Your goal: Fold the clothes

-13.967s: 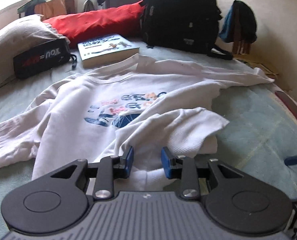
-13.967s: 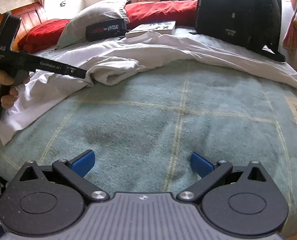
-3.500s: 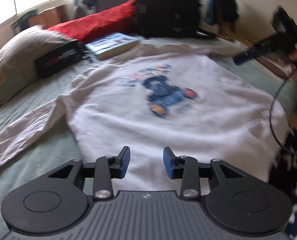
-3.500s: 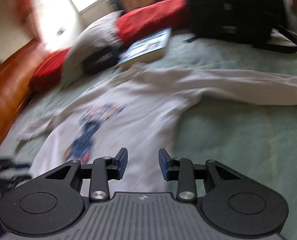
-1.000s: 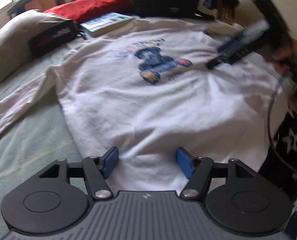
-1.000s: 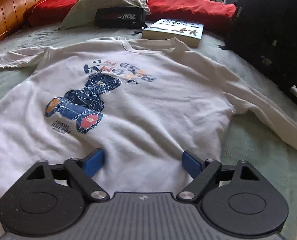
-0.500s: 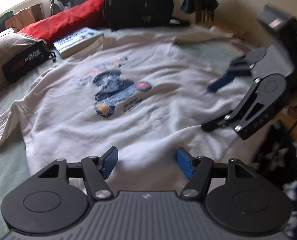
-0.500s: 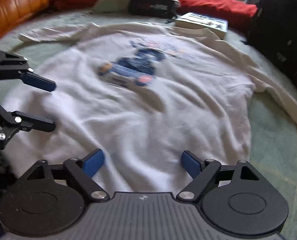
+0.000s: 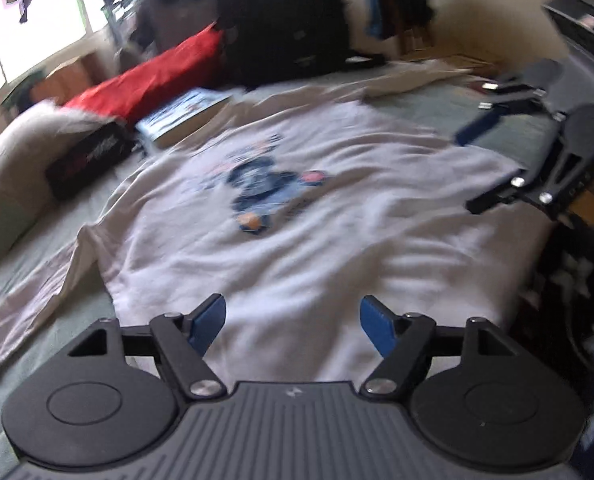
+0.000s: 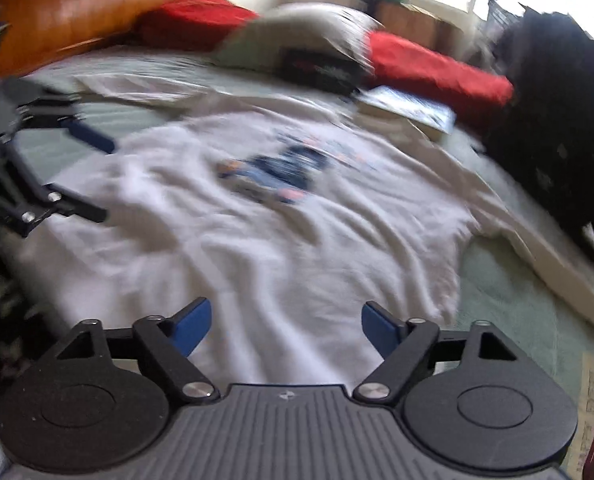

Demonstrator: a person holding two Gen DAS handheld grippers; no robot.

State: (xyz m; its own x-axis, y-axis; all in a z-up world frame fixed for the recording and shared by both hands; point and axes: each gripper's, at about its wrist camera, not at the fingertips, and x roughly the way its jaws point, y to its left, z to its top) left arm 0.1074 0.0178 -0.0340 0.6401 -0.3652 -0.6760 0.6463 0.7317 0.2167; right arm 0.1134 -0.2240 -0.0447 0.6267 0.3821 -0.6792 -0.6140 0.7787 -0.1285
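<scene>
Currently both tongs, the left tongs [image 9: 293,322] and the right tongs [image 10: 287,326], are standing apart and empty, the left having just widened, the right narrowed. Below them the white sweatshirt [image 9: 337,216] is lying flat, print up, filling mid-frame on the bed [image 10: 509,300]. Pinching only its top layer risks dragging wrinkles into the fold.

The white sweatshirt [image 9: 337,240], bunched fourteen seconds ago, now lies spread flat on the bed. The left hand-held gripper [image 9: 293,326] has opened wider; the right hand-held gripper [image 10: 287,328] has narrowed slightly.
</scene>
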